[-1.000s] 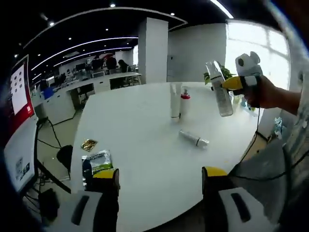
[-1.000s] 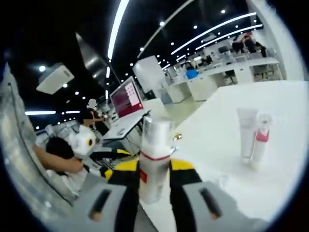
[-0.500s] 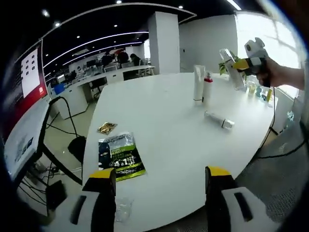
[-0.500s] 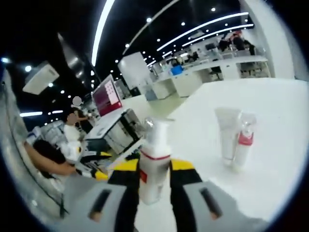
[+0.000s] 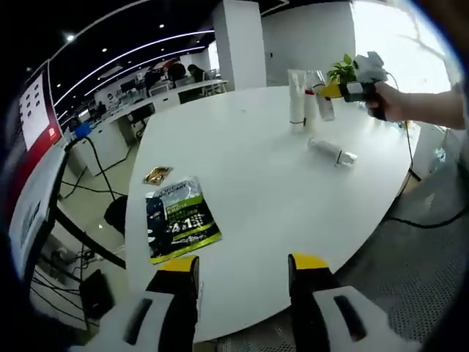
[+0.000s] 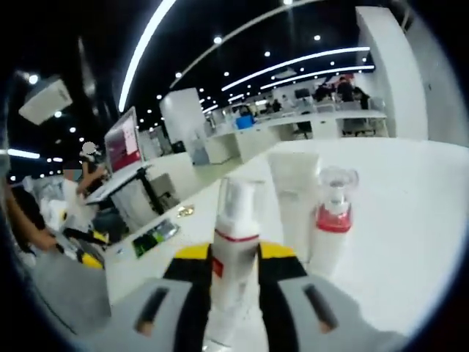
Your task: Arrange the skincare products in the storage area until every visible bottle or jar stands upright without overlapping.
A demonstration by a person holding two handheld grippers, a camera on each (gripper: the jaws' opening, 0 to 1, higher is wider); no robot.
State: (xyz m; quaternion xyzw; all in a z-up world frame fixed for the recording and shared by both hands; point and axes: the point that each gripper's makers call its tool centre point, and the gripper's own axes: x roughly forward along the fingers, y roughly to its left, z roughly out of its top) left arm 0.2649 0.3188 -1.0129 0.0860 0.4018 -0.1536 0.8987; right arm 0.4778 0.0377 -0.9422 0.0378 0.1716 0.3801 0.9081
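Pump bottle (image 6: pixel 233 253) stands clamped upright between right claw (image 6: pixel 234 273) jaws.

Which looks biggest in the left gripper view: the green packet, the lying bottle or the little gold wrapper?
1. green packet, but it lies nearest the camera, which helps.
2. lying bottle, farther away across the white table, so its true size is unsure.
3. gold wrapper, clearly the smallest.
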